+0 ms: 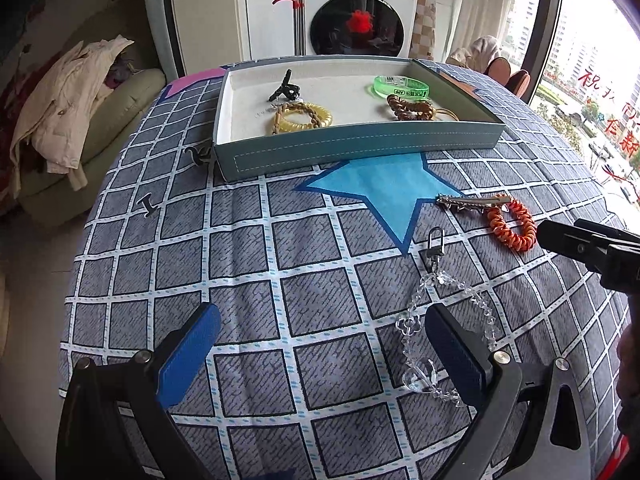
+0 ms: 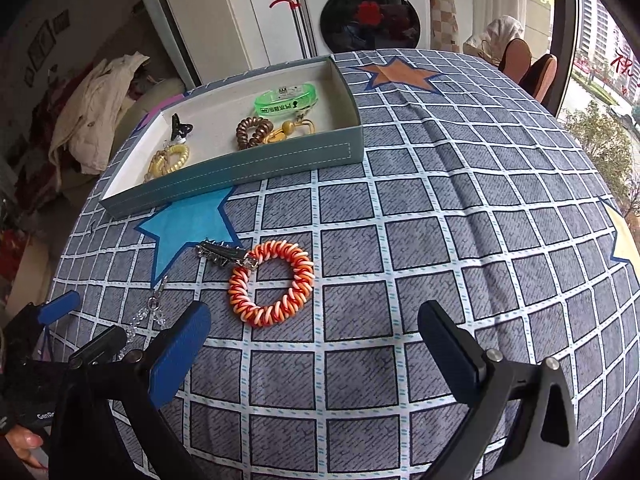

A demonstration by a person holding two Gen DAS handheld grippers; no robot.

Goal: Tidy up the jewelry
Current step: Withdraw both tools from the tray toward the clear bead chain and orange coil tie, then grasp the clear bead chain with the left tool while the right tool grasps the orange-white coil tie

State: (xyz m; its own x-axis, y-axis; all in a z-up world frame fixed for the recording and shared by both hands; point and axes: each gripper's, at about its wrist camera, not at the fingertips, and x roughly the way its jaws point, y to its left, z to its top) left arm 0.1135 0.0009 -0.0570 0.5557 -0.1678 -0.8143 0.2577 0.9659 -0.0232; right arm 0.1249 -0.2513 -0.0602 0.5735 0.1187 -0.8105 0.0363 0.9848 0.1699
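A blue-grey tray [image 1: 360, 148] [image 2: 224, 182] holds a black claw clip [image 1: 285, 87], a yellow coil tie [image 1: 301, 117], a green wristband [image 1: 401, 87] and a brown coil tie [image 1: 408, 108]. On the checked cloth lie an orange coil tie [image 2: 271, 288] [image 1: 514, 222], a spiked metal hair clip [image 2: 224, 255] [image 1: 472, 201] and a clear bead chain with a metal clasp [image 1: 438, 320] [image 2: 150, 312]. My left gripper [image 1: 322, 344] is open; the chain lies by its right finger. My right gripper [image 2: 314, 344] is open, just short of the orange tie.
The table's cloth [image 2: 440, 200] has blue and orange star patches. A washing machine [image 1: 356, 12] stands behind the table. A sofa with clothes [image 1: 72, 120] is at the left. Windows and chairs [image 2: 528, 68] are at the right.
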